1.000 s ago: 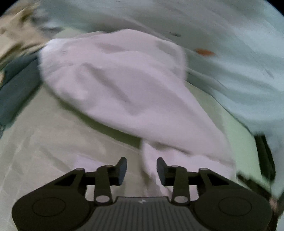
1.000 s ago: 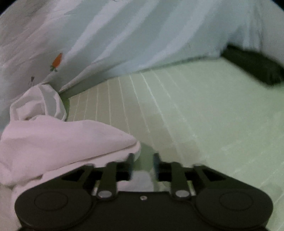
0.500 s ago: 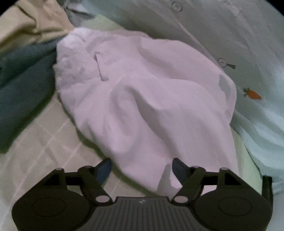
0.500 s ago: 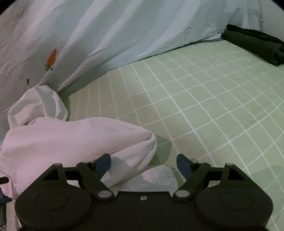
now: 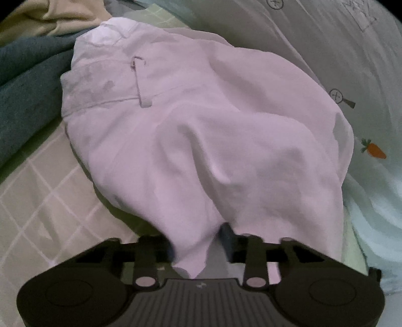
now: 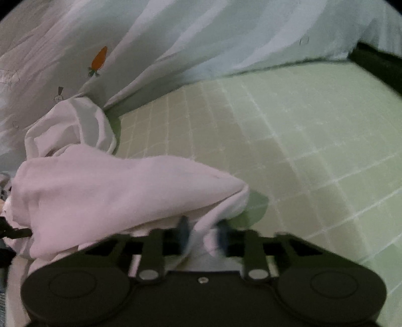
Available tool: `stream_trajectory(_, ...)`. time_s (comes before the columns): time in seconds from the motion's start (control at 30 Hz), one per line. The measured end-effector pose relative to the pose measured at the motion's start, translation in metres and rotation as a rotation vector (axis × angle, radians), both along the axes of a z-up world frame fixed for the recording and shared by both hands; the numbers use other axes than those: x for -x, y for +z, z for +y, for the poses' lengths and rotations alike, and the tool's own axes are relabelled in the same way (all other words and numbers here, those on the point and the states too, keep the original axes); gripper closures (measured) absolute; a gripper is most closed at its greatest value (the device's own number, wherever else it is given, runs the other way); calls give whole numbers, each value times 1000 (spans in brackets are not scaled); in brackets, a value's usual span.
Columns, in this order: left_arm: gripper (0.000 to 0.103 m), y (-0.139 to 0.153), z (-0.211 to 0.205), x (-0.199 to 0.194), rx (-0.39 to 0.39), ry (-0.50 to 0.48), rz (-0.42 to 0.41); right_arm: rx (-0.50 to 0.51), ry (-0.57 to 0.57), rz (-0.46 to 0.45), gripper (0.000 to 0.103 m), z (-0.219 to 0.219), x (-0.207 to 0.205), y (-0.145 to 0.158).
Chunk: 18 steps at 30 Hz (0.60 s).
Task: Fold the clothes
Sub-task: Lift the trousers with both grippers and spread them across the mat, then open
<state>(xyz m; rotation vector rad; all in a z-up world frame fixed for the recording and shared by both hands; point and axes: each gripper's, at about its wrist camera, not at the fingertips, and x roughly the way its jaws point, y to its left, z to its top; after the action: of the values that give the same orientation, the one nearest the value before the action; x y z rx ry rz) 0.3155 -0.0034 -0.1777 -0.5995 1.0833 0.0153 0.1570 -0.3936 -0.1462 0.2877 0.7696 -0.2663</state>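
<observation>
Jaws on both grippers are sitting narrowed around white cloth: left gripper (image 5: 198,241) is pinching a hanging fold of the white trousers (image 5: 201,140), right gripper (image 6: 203,234) is clamping another edge of the same garment (image 6: 120,191), though blur is hiding the exact contact there. Going left to right in the left wrist view: a beige cloth (image 5: 50,20) and a dark teal towel (image 5: 27,85) are lying at far left, the trousers are sprawling mid-frame on the green checked sheet (image 5: 37,208), waistband at the far end, and a pale quilt (image 5: 339,50) with a carrot print (image 5: 374,149) is bunching up at right. In the right wrist view a dark folded item (image 6: 377,63) is sitting at far right.
</observation>
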Motion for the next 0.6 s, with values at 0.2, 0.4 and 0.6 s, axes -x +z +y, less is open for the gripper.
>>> stream_trajectory(0.2,93,21,-15,16,-59,2,-28,202,19,-96,91,-6,12,35)
stream_trajectory(0.4,94,35,-41,51,61,-58,-68,443,-38,-291,91,-28,43,112)
stream_trajectory(0.6,94,55,-70,79,3,-156,-136,624,-33,-460,90,-4,79,162)
